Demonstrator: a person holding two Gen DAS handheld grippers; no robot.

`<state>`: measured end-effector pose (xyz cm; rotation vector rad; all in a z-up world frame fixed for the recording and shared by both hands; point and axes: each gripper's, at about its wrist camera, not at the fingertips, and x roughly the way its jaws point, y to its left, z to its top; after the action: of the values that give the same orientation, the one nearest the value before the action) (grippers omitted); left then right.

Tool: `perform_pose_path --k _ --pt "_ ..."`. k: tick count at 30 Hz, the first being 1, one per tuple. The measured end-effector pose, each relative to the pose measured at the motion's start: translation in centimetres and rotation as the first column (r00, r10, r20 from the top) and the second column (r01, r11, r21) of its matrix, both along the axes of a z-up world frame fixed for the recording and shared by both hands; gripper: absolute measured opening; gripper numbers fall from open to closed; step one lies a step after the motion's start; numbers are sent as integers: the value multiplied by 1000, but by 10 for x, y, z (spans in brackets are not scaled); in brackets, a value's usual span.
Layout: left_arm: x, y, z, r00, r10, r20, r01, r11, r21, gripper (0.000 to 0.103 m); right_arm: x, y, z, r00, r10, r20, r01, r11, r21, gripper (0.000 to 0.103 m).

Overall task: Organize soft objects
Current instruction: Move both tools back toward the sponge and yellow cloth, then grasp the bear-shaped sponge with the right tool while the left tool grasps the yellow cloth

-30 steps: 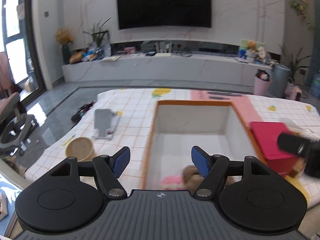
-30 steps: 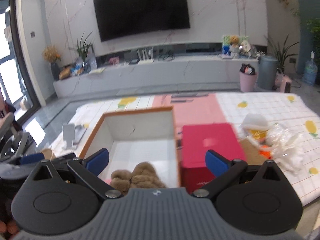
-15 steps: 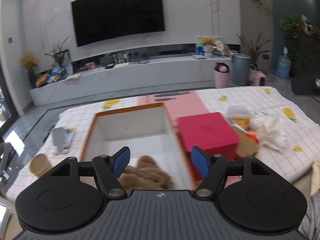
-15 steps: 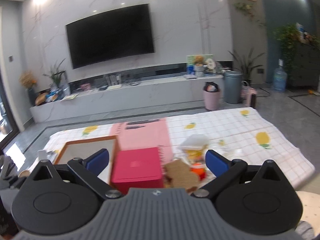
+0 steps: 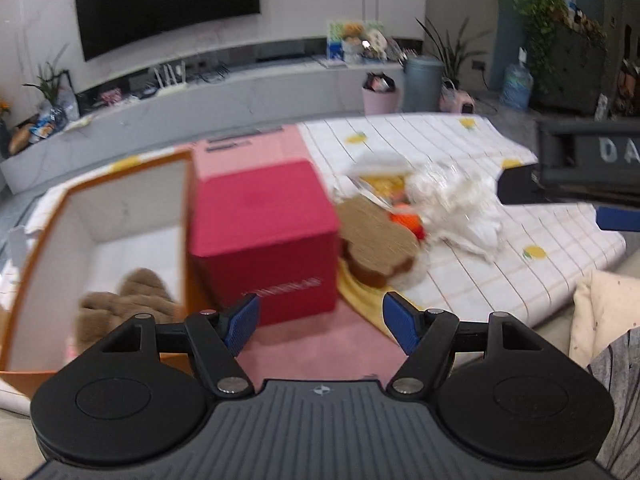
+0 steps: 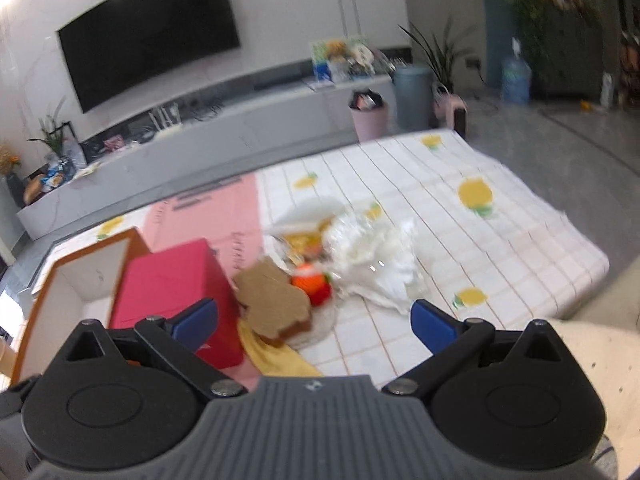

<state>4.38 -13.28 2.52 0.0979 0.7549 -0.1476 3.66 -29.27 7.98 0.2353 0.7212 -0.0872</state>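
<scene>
Two grippers, both empty, both with fingers spread wide.

From the left wrist view, my left gripper [image 5: 320,322] sits low at centre frame, its blue pads apart with nothing between them. At the left of the frame stands the orange-rimmed white box [image 5: 44,236], and a brown furry plush [image 5: 132,300] already lies on its floor near the front; a bit of pink shows beside it, too blurred to name. Just right of that box stands the closed red box [image 5: 264,236], so I cannot tell what it holds. Right of centre lies the pile I judge still unsorted: a tan bread-shaped plush [image 5: 378,240], an orange toy [image 5: 406,220] behind it, and crumpled clear plastic wrap [image 5: 460,204]. My right gripper [image 5: 568,184] enters at the right edge.

From the right wrist view, the right gripper [image 6: 314,316] frames the same pile at centre, fingers open and apart. The bread plush lies just beside the red box, touching the orange toy.

I judge the step in hand is reaching for the next soft item. To do it well I would come down over the bread plush, straddle its narrow width, keep clear of the red box wall and the plastic, and close gently so the plush compresses without slipping.
</scene>
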Motion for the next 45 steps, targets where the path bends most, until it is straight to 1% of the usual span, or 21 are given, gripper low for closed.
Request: perform_pose_path --k 2,4,7,9,12,15,17,19,21,26,27,28,29,30,31,33,34,36,39,43,45 --pt "6 -13 -13 1000 -11 -15 11 1000 3 82 7 -8 -13 1000 -22 -19 22 1000 5 100" --pt "13 -27 -28 999 5 -32 -5 1000 -3 82 19 -16 -28 996 -70 -59 70 998 -2 100" --pt "21 -41 -49 999 12 -46 -14 999 -44 82 33 -30 -48 984 -132 -122 132 991 -4 100" --pt "26 -48 -61 998 15 -59 -18 998 -60 82 36 -35 -54 980 -152 -129 153 988 -2 100" --pt "33 -58 -82 997 21 -69 -24 999 -44 82 39 -40 -56 975 -187 -124 186 982 -15 100" --pt "38 -66 -98 999 20 -49 -20 1000 -17 82 44 -45 -62 968 -209 -136 208 978 -22 100" --pt "40 -65 -103 999 21 -34 -23 998 -61 82 44 -51 -65 965 -224 -137 228 974 14 100" --pt "44 -66 -108 999 24 -45 -27 996 -83 82 46 -53 -65 964 -230 -137 234 972 10 100" --pt "46 -69 -109 1000 21 -23 -22 997 -68 84 47 -52 -65 962 -240 -133 240 971 -12 100" --pt "53 -73 -114 999 40 19 -39 998 -40 84 52 -51 -71 957 -248 -148 245 969 -38 100" --pt "53 -73 -116 999 37 37 -36 999 -40 75 53 -51 -72 956 -252 -151 248 968 -44 100" --pt "51 -72 -117 998 30 58 -27 998 -49 70 54 -50 -73 954 -256 -154 250 967 -52 100" --pt "48 -71 -118 997 25 78 -21 999 -46 57 55 -50 -74 953 -260 -156 253 966 -60 100" --pt "45 -70 -118 996 17 92 -12 999 -47 48 56 -50 -75 952 -262 -158 255 965 -67 100" --pt "44 -69 -118 995 15 99 -10 999 -47 45 57 -50 -77 951 -264 -160 256 964 -71 100" --pt "41 -65 -118 994 21 110 -16 999 -52 33 59 -50 -80 950 -262 -169 253 965 -70 100" --pt "39 -64 -119 993 22 115 -17 999 -51 30 60 -49 -82 951 -256 -174 248 967 -64 100" --pt "37 -60 -118 992 25 123 -19 998 -53 16 61 -47 -84 954 -239 -182 234 971 -53 100" --pt "35 -54 -115 993 30 114 -23 998 -63 9 63 -40 -83 967 -194 -165 193 981 -25 100" --pt "26 -43 -109 996 -4 89 11 997 -75 8 67 -31 -83 989 -93 -112 102 992 76 100" --pt "21 -37 -105 997 -17 77 21 998 -59 8 69 -20 -85 995 -45 -87 52 996 76 100"
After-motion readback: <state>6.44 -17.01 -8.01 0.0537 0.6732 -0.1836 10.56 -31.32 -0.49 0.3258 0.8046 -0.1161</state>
